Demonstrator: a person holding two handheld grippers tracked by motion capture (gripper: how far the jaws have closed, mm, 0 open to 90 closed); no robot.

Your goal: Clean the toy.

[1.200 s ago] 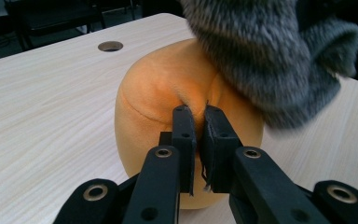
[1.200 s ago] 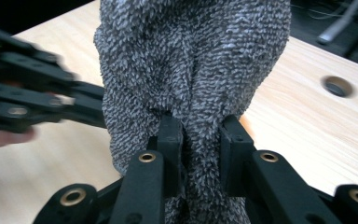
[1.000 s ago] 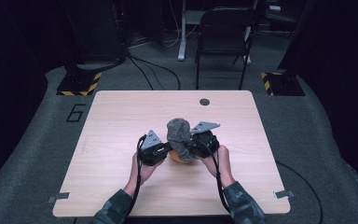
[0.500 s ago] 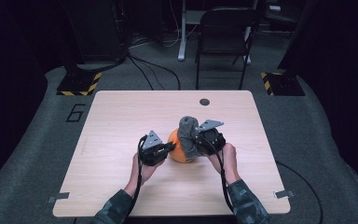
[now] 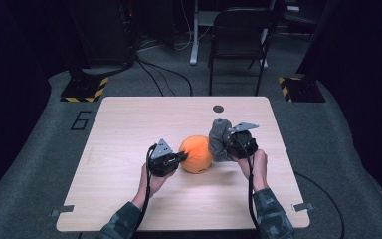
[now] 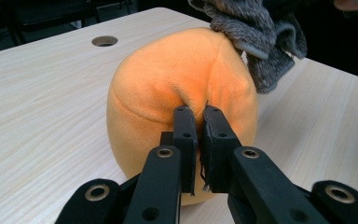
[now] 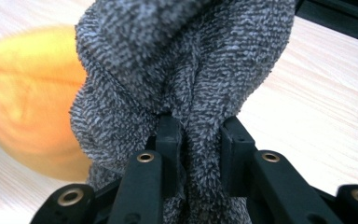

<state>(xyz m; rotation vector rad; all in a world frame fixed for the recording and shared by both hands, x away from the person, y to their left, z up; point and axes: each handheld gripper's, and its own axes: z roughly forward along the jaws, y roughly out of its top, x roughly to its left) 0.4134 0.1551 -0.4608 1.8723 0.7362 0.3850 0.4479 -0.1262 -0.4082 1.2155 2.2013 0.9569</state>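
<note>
A second ago the grey cloth [image 5: 221, 138] sat over the orange ball [image 5: 196, 154], hiding nearly all of it. Now the cloth is off to the right of the ball, hanging bunched from the right claw [image 5: 229, 140], and the ball's top and near face are bare. In the high view it lies just right of the ball; in the left gripper view its hem hangs right by the ball's far upper side, and I cannot tell whether the two touch.

The left claw [image 5: 181, 157] has kept its place at the ball's left side. Its jaws are pressed together on a small fold of the orange plush, which puckers where they bite. The right claw's jaws are pinching a thick gather of the fuzzy cloth, which bulges up between and around them.

My reading: the work in hand is stripping the cover off the ball, one claw anchoring the ball while the other drags the cloth away. That looks almost done; what remains is probably to draw the cloth fully clear and set it down on the worktop [image 5: 129, 129].

The ball stands near the middle of the worktop. It and the cloth show no label or brand. The only writing is a large "6" [image 5: 81, 120] marked on the floor just left of the worktop's far left corner.
</note>
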